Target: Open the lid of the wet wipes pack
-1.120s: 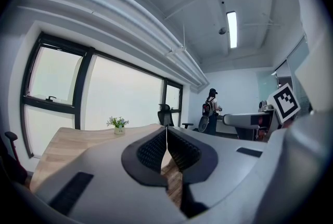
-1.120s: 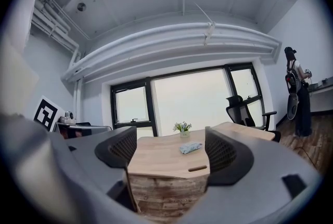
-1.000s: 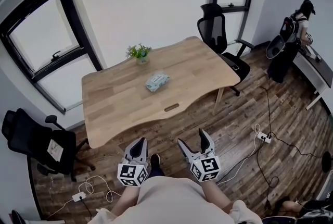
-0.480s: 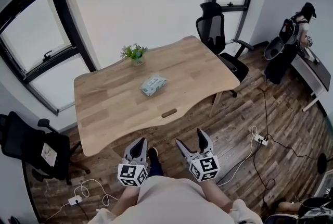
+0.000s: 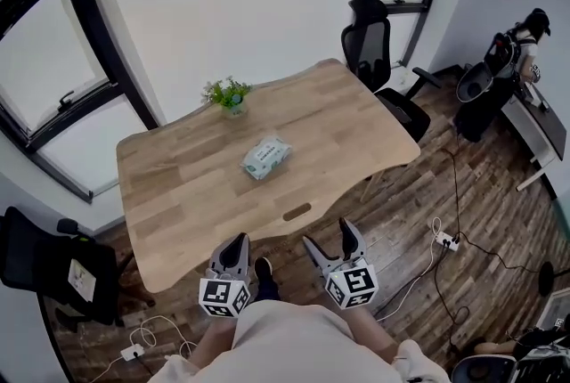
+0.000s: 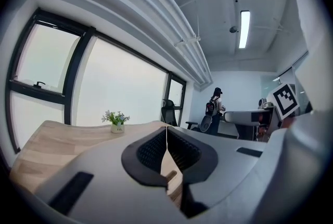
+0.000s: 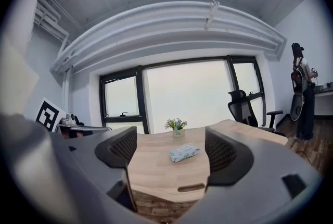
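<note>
Centre frame in the head view, the pack lies flat on the wooden table, well ahead of both grippers at bottom centre. Its long axis slants from lower left to upper right. The left gripper is clenched on nothing. The right gripper is released, and its own view frames the pack between the jaws. The pack is soft, pillowy, pale-green film; its lid is too small to make out.

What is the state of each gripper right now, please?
Left gripper: closed, holding nothing.
Right gripper: open, empty.
</note>
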Demonstrator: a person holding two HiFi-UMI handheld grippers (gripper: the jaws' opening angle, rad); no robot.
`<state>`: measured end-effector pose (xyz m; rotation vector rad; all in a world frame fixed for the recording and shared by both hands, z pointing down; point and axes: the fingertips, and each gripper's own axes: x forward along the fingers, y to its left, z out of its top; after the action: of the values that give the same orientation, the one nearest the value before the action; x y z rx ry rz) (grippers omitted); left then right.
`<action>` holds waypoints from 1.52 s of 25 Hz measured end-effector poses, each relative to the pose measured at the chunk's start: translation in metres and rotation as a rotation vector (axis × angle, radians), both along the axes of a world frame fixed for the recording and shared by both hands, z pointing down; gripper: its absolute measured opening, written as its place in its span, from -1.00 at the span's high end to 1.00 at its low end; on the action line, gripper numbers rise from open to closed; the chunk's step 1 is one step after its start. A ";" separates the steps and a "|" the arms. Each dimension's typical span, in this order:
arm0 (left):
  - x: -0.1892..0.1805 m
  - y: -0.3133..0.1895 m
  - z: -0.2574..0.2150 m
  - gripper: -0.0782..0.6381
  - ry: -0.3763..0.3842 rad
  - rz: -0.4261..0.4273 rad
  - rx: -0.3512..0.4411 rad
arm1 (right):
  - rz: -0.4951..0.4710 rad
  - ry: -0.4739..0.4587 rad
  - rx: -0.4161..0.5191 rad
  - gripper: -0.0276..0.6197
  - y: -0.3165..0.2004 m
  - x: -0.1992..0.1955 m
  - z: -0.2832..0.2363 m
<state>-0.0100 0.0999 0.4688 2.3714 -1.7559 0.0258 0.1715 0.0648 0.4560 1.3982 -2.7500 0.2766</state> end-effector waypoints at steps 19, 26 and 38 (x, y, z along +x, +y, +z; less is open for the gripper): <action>-0.105 -0.193 -0.001 0.72 0.006 0.101 -0.027 | 0.029 0.087 -0.010 -0.30 -0.182 -0.104 -0.009; -0.105 -0.219 0.004 0.72 0.001 0.111 -0.043 | 0.012 0.100 -0.032 -0.30 -0.210 -0.112 0.000; -0.086 -0.226 0.012 0.72 0.000 -0.033 -0.090 | -0.132 0.092 -0.053 -0.30 -0.242 -0.104 0.010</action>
<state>-0.0956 -0.1265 0.4805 2.2794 -1.7550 0.0982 0.0679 -0.1772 0.4655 1.1808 -2.7230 0.2693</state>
